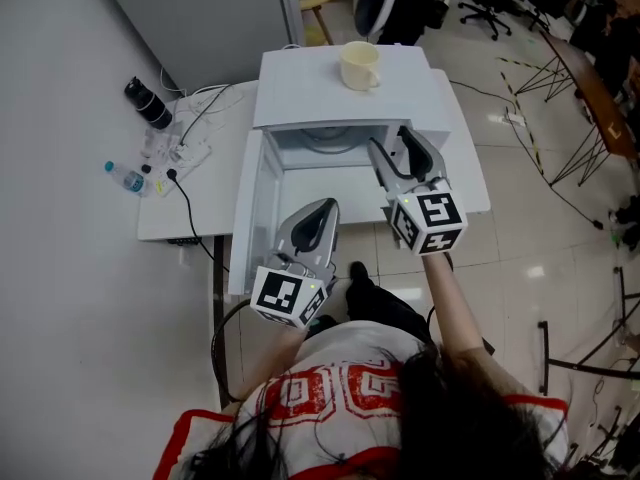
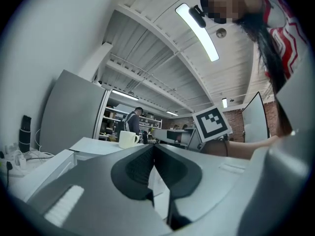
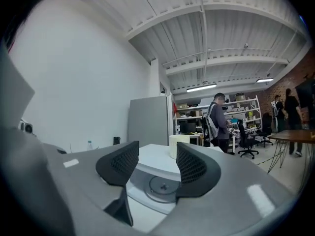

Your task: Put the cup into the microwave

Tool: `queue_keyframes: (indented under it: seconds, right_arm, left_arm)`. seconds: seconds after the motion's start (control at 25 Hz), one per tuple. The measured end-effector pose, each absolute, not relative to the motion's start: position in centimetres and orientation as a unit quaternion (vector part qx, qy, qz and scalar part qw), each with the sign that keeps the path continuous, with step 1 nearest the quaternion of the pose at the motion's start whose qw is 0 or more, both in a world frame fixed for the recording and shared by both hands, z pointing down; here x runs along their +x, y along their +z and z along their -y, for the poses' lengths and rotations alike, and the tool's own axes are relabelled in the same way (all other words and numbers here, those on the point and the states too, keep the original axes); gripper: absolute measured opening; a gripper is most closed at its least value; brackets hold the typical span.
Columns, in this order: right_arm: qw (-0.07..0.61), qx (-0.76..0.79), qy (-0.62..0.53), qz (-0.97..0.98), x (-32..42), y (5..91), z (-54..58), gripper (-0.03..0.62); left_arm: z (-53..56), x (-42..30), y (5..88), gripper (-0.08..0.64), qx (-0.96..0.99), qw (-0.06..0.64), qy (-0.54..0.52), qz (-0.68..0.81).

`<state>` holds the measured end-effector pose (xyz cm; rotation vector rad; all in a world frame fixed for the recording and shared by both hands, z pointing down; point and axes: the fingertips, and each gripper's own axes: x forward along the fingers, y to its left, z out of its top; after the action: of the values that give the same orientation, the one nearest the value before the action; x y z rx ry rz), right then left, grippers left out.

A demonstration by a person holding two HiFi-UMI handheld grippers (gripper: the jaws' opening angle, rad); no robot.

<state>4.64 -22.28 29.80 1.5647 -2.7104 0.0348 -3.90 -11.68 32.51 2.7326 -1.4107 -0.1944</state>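
A cream cup point(image 1: 359, 65) with a handle stands on top of the white microwave point(image 1: 440, 98), whose door point(image 1: 249, 213) hangs open to the left. My right gripper point(image 1: 388, 141) is open and empty at the mouth of the oven. In the right gripper view its pads point(image 3: 191, 165) frame the glass turntable point(image 3: 162, 186), with the cup point(image 3: 178, 145) beyond and above. My left gripper point(image 1: 324, 211) is shut and empty, lower and nearer the person, beside the open door. The left gripper view shows the cup point(image 2: 128, 139) far off on the microwave top, past that gripper's pressed-together pads point(image 2: 140, 167).
The microwave rests on a white table point(image 1: 170, 213) against the wall. On the table's left stand a black bottle point(image 1: 148, 103), a small water bottle point(image 1: 125, 176) and a power strip with cables point(image 1: 186, 151). Office chairs point(image 1: 490, 3) and a folding desk point(image 1: 600, 88) stand behind.
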Motion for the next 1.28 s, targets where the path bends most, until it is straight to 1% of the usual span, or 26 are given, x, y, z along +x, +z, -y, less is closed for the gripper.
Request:
queue_keyframes:
  seconds: [0.36, 0.6, 0.8, 0.88, 1.04, 1.28]
  right_arm:
    - [0.028, 0.489, 0.024, 0.872, 4.5, 31.1, 29.1, 0.229]
    - [0.033, 0.483, 0.031, 0.874, 4.3, 31.7, 32.3, 0.289]
    - [0.034, 0.478, 0.032, 0.877, 3.7, 31.6, 35.1, 0.364]
    - [0.042, 0.476, 0.028, 0.878, 3.4, 31.7, 36.2, 0.383]
    - [0.056, 0.475, 0.020, 0.878, 2.8, 32.1, 38.3, 0.400]
    - [0.073, 0.474, 0.024, 0.877, 2.3, 32.8, 41.2, 0.407]
  left_arm:
    - [17.4, -3.3, 32.5, -0.011, 0.873, 0.038, -0.062, 0.482]
    - [19.3, -3.2, 33.0, -0.011, 0.868, 0.047, -0.055, 0.492]
    - [20.3, -3.1, 33.3, -0.011, 0.864, 0.051, -0.048, 0.499]
    - [20.6, -3.2, 33.3, -0.011, 0.862, 0.051, -0.046, 0.503]
    - [21.3, -3.6, 33.3, -0.011, 0.857, 0.052, -0.044, 0.511]
    - [22.4, -4.2, 33.2, -0.011, 0.851, 0.050, -0.043, 0.521]
